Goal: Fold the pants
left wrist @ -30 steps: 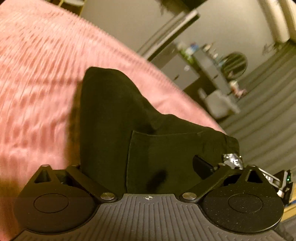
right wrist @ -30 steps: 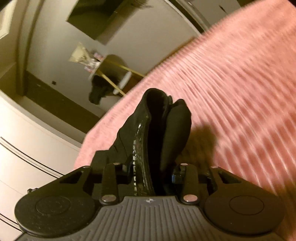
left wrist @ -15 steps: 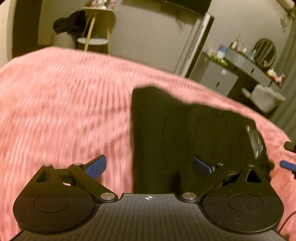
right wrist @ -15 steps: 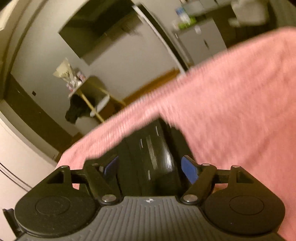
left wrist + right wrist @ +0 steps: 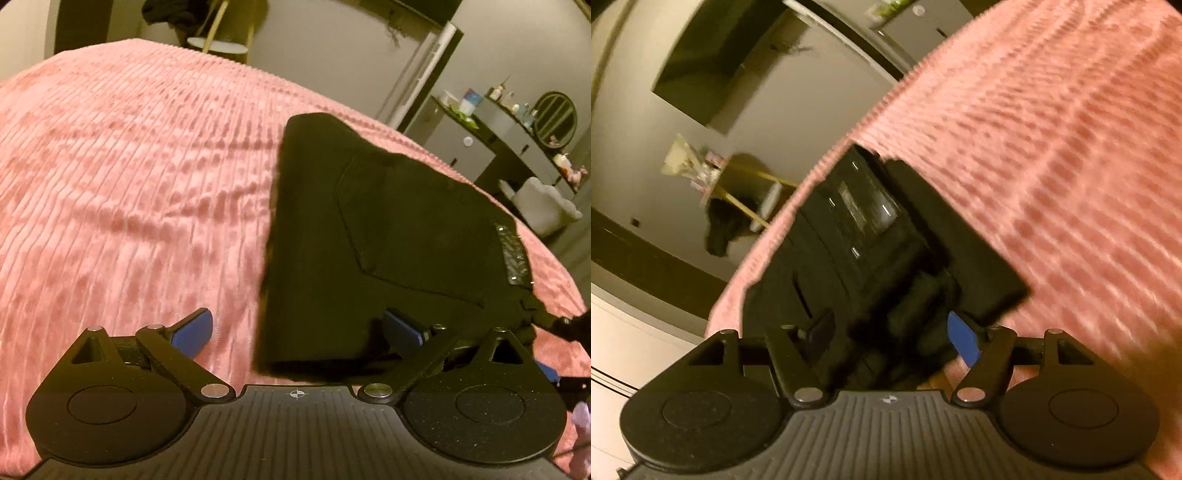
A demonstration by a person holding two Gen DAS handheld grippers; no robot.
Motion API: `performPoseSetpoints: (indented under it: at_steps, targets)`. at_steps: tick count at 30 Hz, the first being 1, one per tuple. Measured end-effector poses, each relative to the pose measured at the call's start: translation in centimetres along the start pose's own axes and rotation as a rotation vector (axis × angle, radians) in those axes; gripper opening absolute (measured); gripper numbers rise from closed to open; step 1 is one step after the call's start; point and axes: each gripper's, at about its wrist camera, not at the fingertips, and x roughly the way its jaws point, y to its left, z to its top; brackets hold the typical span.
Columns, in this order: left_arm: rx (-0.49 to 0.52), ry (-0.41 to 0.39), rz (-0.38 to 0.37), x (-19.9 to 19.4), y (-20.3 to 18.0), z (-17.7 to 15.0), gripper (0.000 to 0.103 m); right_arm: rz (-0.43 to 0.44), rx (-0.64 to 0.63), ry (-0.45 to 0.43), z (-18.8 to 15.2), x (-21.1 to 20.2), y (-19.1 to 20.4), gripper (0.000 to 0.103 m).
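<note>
The black pants [image 5: 388,236] lie folded into a compact rectangle on the pink ribbed bedspread [image 5: 129,184], back pocket and a shiny waistband label up. My left gripper [image 5: 299,328] is open, its blue pads wide apart; the near edge of the fold lies between them. In the right wrist view the same pants [image 5: 871,236] lie near the bed's edge. My right gripper [image 5: 894,332] is open, with the waistband end of the pants between its jaws.
The pink bedspread [image 5: 1052,147] fills most of both views. Beyond the bed stand a grey dresser with bottles and a round mirror [image 5: 557,118], a white chair [image 5: 543,206], and a small side table with dark clothing [image 5: 724,221].
Both grippers have opened and let go of the pants. The pants, held raised a second ago, now lie flat and folded on the bed. Both grippers have drawn back a little.
</note>
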Motion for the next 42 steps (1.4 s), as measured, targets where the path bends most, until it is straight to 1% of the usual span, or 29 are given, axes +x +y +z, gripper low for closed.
performPoseSetpoints:
  at_steps: [4,6,7,8,9,11,13,15,19,22,25,27,28,29,30,31,33,34,35,36,37,38,40,42]
  targets:
    - [-0.02,0.018,0.008,0.6,0.3,0.0,0.101,0.028,0.054,-0.028,-0.1,0.6,-0.3,0.068]
    - [-0.008,0.018,0.015,0.7,0.2,-0.1,0.102,0.016,0.062,-0.033,0.0,1.3,-0.2,0.067]
    - [0.0,0.018,0.019,0.8,0.1,-0.1,0.102,0.004,0.059,-0.035,0.0,1.5,0.0,0.063]
    - [0.008,0.017,0.025,0.8,0.1,-0.1,0.102,-0.01,0.044,-0.04,0.0,1.6,0.3,0.053]
    - [0.013,0.015,0.028,0.8,0.0,-0.2,0.102,-0.015,0.021,-0.047,0.0,1.6,0.6,0.05]
    - [0.015,0.014,0.027,0.8,0.1,-0.2,0.102,-0.054,-0.024,-0.059,0.0,1.5,1.2,0.033]
    - [0.013,0.014,0.027,0.7,0.1,-0.2,0.102,-0.06,-0.062,-0.083,-0.2,1.0,1.9,0.029]
    - [0.013,0.013,0.025,0.7,0.1,-0.2,0.102,-0.071,-0.107,-0.101,-0.4,0.7,2.5,0.028]
    - [0.034,0.022,0.03,0.9,0.0,-0.2,0.102,-0.173,-0.192,-0.082,-1.0,1.9,2.9,0.027]
    - [0.064,0.017,0.041,1.5,0.0,-0.5,0.103,-0.233,-0.326,-0.092,-1.6,2.8,3.9,0.027]
    - [0.104,-0.012,0.057,1.5,-0.3,-1.0,0.103,-0.239,-0.416,-0.102,-2.1,2.8,4.2,0.029]
    - [0.132,-0.032,0.069,1.5,-0.5,-1.4,0.103,-0.255,-0.464,-0.113,-2.5,2.0,4.6,0.035]
    - [0.144,-0.037,0.075,1.3,-0.6,-1.6,0.103,-0.278,-0.493,-0.123,-2.7,1.6,4.9,0.044]
    - [0.152,-0.038,0.082,1.1,-0.6,-1.7,0.103,-0.312,-0.517,-0.136,-3.2,1.0,5.3,0.057]
    - [0.154,-0.035,0.084,0.8,-0.7,-1.9,0.103,-0.346,-0.543,-0.14,-3.6,0.4,5.5,0.064]
    - [0.153,-0.028,0.084,0.5,-0.6,-2.1,0.103,-0.366,-0.564,-0.123,-4.0,-0.1,5.8,0.068]
    - [0.167,0.002,0.092,-0.2,-0.8,-2.7,0.103,-0.357,-0.618,-0.081,-5.4,-1.4,5.5,0.069]
    - [0.195,0.026,0.107,-0.4,-1.2,-3.3,0.103,-0.362,-0.654,-0.069,-6.1,-2.0,5.4,0.078]
    - [0.225,0.037,0.125,-0.7,-1.5,-3.8,0.103,-0.376,-0.693,-0.067,-6.9,-2.7,5.2,0.091]
    - [0.255,0.035,0.145,-1.2,-2.1,-4.4,0.103,-0.389,-0.732,-0.075,-8.1,-3.5,5.2,0.095]
    - [0.268,0.024,0.151,-1.7,-2.4,-4.9,0.103,-0.387,-0.753,-0.087,-8.9,-4.2,5.2,0.099]
    - [0.271,0.014,0.146,-2.4,-2.7,-5.2,0.103,-0.371,-0.756,-0.094,-9.6,-5.1,5.3,0.099]
    - [0.257,0.004,0.141,-3.6,-2.8,-5.7,0.103,-0.327,-0.725,-0.114,-10.4,-6.6,5.4,0.099]
    - [0.25,-0.01,0.151,-4.8,-2.8,-6.3,0.103,-0.304,-0.715,-0.164,-11.6,-7.9,5.4,0.099]
